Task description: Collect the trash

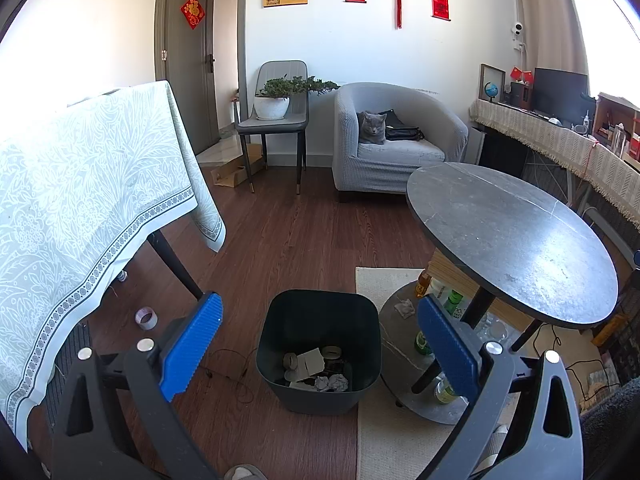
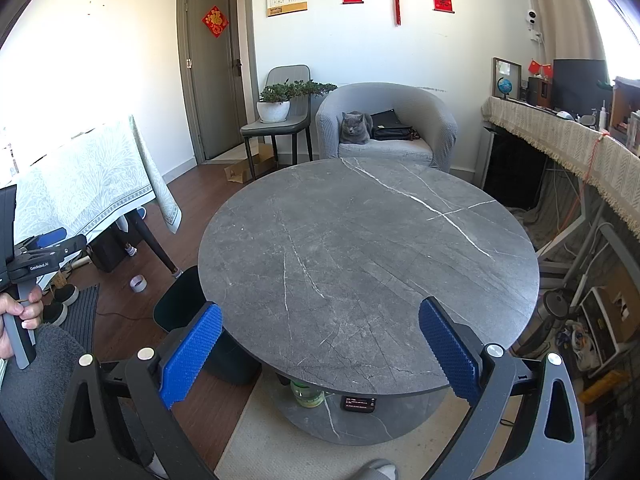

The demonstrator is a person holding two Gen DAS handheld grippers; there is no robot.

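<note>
We take the round grey table as landmark; its top is bare, nothing left to clear up there. Just beside its left edge on the floor stands the dark bin, already holding crumpled paper, a tape roll and scraps, so we judge the job mostly done. Leftovers we see: bottles and a wadded tissue on the table's lower shelf, and a tape ring on the floor further left of the bin. Our left gripper hovers above the bin, jaws wide apart, empty. Our right gripper hangs over the table's near edge, also spread, holding nothing.
</note>
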